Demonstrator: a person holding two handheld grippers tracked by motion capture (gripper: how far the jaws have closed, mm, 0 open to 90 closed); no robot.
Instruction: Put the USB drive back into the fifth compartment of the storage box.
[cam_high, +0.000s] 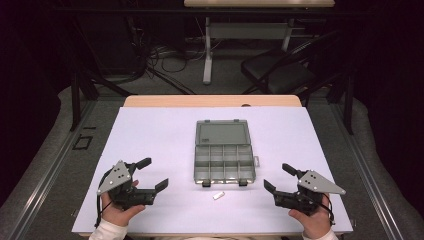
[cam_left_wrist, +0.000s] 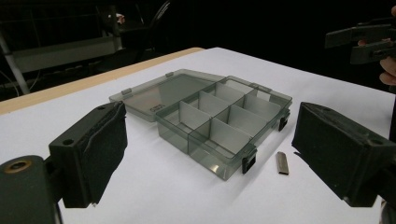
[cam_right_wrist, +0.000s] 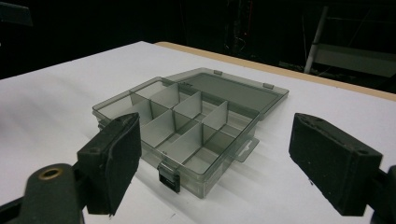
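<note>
— White sheeting covers the table (cam_high: 150, 150) you are working at, and nothing on it has been picked up yet. You look to be at the very start, both hands resting near the front edge.

— What am I working with, biggest first?

— One smoky translucent compartment box (cam_high: 224, 162) sits mid-table, its lid (cam_high: 222, 133) swung fully open and lying flat on the far side. I count eight compartments, two rows of four, and all appear empty. Two dark latches hang on the near wall. One small silvery piece (cam_high: 218, 195), a flat metal clip as far as I can tell, lies on the table just in front of the box, near the right-hand latch and apart from it.

— And my tongs?

— Two of them. Your left tongs (cam_high: 151, 175) stand with jaws wide apart, nothing between them, well to the left of the box. Your right tongs (cam_high: 279, 177) are likewise spread and empty, off to the right.

— So what comes next?

— My guess is the metal piece goes into a compartment. It lies flat and thin, so you would need to bring one pair of tongs low, straddle it squarely, and close gently so it does not skid. Your right tongs look a little nearer.
</note>
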